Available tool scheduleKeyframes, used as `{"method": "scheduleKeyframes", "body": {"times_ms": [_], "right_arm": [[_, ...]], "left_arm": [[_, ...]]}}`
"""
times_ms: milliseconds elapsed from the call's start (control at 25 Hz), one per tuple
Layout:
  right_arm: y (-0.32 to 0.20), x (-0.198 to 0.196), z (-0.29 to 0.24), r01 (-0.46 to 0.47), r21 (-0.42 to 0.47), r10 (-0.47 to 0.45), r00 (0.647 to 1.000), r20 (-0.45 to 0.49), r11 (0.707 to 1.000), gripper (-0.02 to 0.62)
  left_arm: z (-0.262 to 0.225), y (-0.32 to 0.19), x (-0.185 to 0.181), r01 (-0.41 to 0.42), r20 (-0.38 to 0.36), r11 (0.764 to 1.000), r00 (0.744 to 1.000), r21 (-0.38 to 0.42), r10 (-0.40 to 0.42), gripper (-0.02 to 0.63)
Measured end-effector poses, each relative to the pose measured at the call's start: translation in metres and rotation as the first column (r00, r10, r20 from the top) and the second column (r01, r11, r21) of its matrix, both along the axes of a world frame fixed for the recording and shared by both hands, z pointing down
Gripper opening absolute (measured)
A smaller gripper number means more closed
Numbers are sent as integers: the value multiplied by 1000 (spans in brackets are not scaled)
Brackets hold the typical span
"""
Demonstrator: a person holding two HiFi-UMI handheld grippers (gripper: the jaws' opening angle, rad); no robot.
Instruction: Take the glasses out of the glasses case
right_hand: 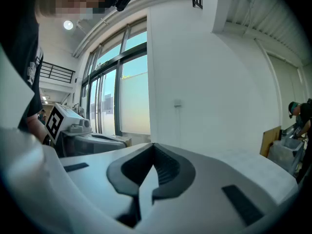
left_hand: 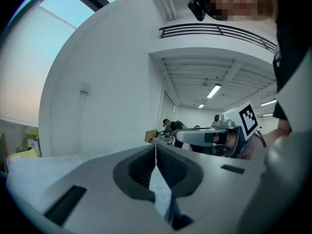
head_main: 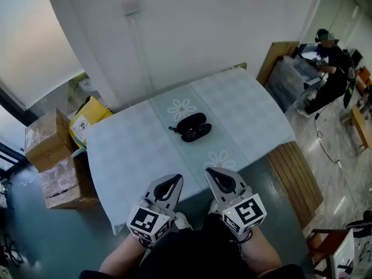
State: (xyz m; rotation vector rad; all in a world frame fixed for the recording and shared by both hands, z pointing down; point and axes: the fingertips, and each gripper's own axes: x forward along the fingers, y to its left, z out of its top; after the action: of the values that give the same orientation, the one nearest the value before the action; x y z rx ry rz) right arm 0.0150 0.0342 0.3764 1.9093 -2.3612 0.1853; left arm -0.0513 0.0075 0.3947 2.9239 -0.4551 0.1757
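A black glasses case (head_main: 192, 126) lies closed near the middle of the table (head_main: 133, 150), on the pale green runner. Both grippers are held low at the near edge, well short of the case. My left gripper (head_main: 175, 180) is shut with nothing in it, its jaws meeting at the tip (left_hand: 155, 146). My right gripper (head_main: 210, 172) is shut and empty too, jaws closed to a point (right_hand: 153, 145). In each gripper view the other gripper shows alongside. No glasses are visible.
Cardboard boxes (head_main: 52, 156) and a yellow bag (head_main: 87, 116) stand on the floor left of the table. A wooden bench (head_main: 301, 179) runs along the table's right side. A person (head_main: 331, 68) sits at a desk far right. A white wall stands behind the table.
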Motion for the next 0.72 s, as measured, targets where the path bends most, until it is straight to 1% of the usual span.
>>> {"method": "scheduleKeyframes", "body": {"times_ms": [480,720], "right_arm": [[-1,-5,0,17,9,-18,1000,16,1000,23],[-1,-4,0,21,5,-21,1000,1,1000,23]], "left_arm": [[1,1,-2,-7,6,1000,1000,7,7,31],[0,1,-3,-10,4,1000,1000,12,9,31]]}}
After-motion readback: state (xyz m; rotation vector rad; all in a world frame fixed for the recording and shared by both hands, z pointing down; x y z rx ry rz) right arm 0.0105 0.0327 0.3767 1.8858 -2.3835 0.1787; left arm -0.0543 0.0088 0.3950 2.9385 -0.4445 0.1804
